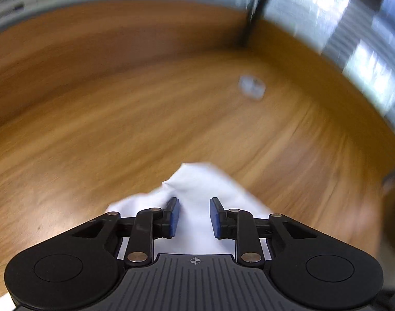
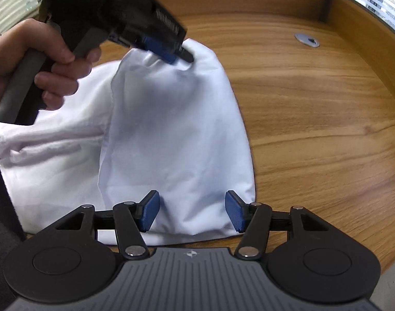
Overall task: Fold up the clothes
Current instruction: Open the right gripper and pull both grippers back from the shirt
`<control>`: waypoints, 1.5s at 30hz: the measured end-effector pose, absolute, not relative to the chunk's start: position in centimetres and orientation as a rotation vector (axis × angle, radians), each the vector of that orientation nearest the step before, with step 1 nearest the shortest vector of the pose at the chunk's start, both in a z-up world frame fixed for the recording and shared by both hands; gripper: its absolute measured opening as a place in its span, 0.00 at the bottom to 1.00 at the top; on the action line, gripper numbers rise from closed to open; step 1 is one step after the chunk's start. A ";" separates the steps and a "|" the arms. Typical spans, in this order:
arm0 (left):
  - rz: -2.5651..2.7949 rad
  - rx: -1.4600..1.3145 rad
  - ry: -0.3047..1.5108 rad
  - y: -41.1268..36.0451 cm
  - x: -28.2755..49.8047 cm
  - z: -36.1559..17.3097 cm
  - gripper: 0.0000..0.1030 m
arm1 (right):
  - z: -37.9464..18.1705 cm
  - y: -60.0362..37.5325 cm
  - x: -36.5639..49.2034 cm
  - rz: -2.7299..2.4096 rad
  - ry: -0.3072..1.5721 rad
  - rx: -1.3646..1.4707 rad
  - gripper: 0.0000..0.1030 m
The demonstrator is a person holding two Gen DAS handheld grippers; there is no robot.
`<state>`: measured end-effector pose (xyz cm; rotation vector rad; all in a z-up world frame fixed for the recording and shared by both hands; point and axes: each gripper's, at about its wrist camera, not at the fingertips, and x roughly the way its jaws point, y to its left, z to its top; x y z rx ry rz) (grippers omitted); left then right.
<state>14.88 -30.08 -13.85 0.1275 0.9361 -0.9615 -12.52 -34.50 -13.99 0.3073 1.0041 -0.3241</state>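
The right gripper [image 2: 192, 212] hovers released, jaws spread over the near hem of the white garment [image 2: 171, 134]. The left gripper [image 1: 194, 216], also spread, frames its far corner. The garment's folded panel runs lengthwise away across the wooden table [image 2: 314, 119]. No writing is legible.

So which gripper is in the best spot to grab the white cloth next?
Probably the left. The left gripper is already at the far top edge of the white cloth, its fingers open beside the fabric. The right gripper is open too, hovering over the near edge.
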 end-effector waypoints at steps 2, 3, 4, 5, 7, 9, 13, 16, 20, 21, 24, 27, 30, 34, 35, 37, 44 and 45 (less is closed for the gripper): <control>-0.956 0.115 0.939 -30.3 15.6 -13.6 0.29 | -13.4 -34.6 -12.6 -0.331 0.998 0.301 0.61; -0.948 0.119 0.951 -30.6 16.0 -13.7 0.29 | -13.2 -34.6 -12.6 -0.335 0.994 0.298 0.61; -0.937 0.116 0.966 -30.6 16.3 -13.8 0.28 | -13.1 -34.8 -12.5 -0.335 0.995 0.294 0.61; -0.922 0.108 0.984 -30.3 16.6 -14.1 0.26 | -13.0 -34.9 -12.3 -0.331 0.997 0.289 0.61; -0.891 0.092 1.020 -29.8 17.2 -14.5 0.17 | -12.9 -35.1 -12.0 -0.320 1.004 0.272 0.61; -0.860 0.075 1.055 -29.3 17.9 -15.0 0.16 | -12.2 -35.3 -12.0 -0.309 1.001 0.238 0.61; -0.790 0.000 1.022 -27.4 17.5 -12.9 0.40 | -9.9 -36.9 -12.3 -0.233 0.968 0.166 0.61; -0.721 -0.036 0.949 -25.0 15.8 -9.9 0.40 | -8.4 -39.0 -12.2 -0.120 0.949 0.088 0.62; -0.564 -0.068 0.891 -21.8 12.0 -6.2 0.42 | -7.1 -42.2 -11.2 0.105 0.935 -0.025 0.63; -0.512 -0.078 0.885 -21.1 10.6 -5.6 0.43 | -6.9 -43.1 -10.8 0.170 0.932 -0.052 0.63; -0.351 -0.120 0.872 -18.6 6.4 -4.5 0.45 | -6.3 -45.5 -9.7 0.364 0.920 -0.133 0.63; -0.171 -0.173 0.868 -16.9 1.8 -3.6 0.47 | -5.5 -47.3 -8.2 0.535 0.920 -0.184 0.63; -0.030 -0.221 0.839 -15.7 -2.6 -2.9 0.59 | -4.5 -47.8 -7.0 0.650 0.916 -0.268 0.65; 0.149 -0.199 0.797 -16.9 -7.5 -2.2 0.60 | -3.5 -48.2 -5.4 0.790 0.917 -0.364 0.67; 0.182 -0.213 0.787 -17.1 -8.7 -2.1 0.60 | -3.3 -48.2 -5.0 0.820 0.919 -0.382 0.67; 0.246 -0.236 0.776 -17.8 -10.9 -1.6 0.60 | -2.9 -48.3 -4.2 0.868 0.917 -0.411 0.67; 0.428 -0.334 0.737 -21.8 -16.3 0.4 0.61 | -1.1 -48.3 -1.6 1.034 0.856 -0.538 0.67; 0.440 -0.349 0.730 -22.4 -16.7 0.8 0.62 | -0.6 -48.1 -1.3 1.058 0.832 -0.569 0.67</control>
